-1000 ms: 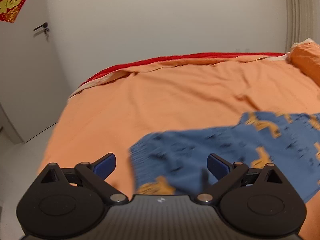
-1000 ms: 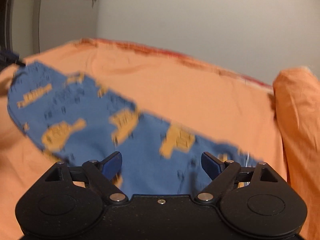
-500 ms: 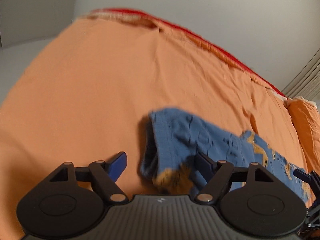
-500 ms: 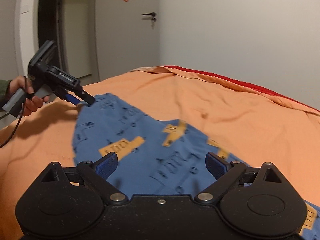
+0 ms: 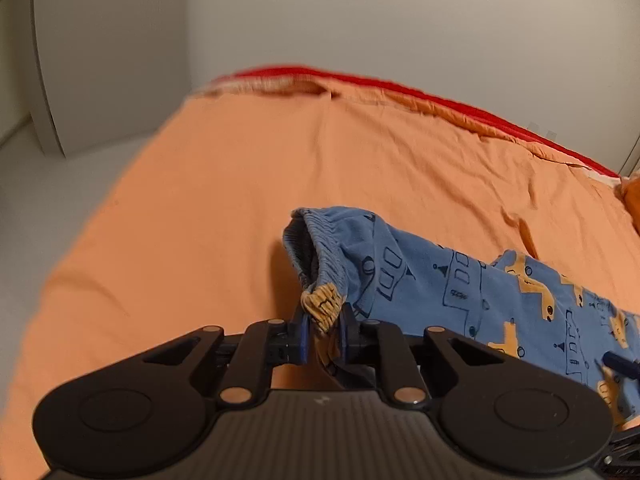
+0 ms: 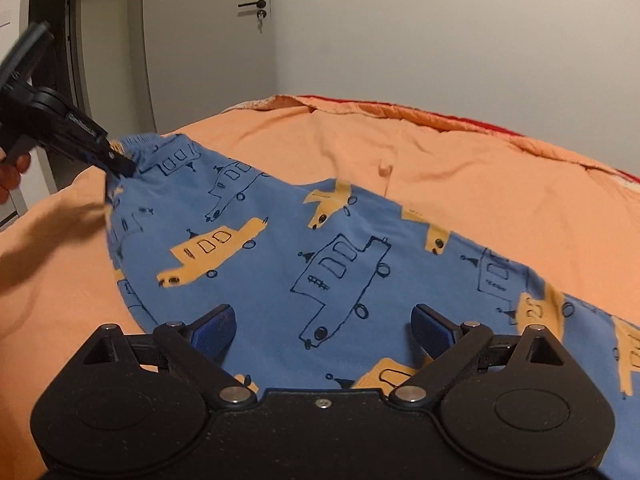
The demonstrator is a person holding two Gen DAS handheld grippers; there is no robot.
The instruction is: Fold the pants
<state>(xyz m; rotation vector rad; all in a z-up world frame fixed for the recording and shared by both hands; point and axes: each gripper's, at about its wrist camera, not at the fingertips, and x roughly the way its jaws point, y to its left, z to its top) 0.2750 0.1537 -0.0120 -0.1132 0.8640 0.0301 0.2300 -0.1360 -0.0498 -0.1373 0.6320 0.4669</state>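
Observation:
Blue pants (image 6: 312,248) printed with orange and outlined vehicles lie across an orange bed. In the left wrist view the pants (image 5: 460,280) stretch to the right, and my left gripper (image 5: 323,330) is shut on the waistband corner, lifting it slightly. In the right wrist view that left gripper (image 6: 116,160) pinches the waistband at the far left. My right gripper (image 6: 324,330) is open and empty, hovering low over the middle of the pants. Its fingertip shows at the right edge of the left wrist view (image 5: 620,362).
The orange bedspread (image 5: 280,184) covers the whole bed, with a red edge (image 5: 440,96) along the white wall. A white door (image 6: 208,52) with a dark handle stands at the back left. A hand (image 6: 10,172) holds the left gripper.
My left gripper has closed on the waistband corner; it was open half a second ago. My right gripper has stayed open and moved closer over the pants.

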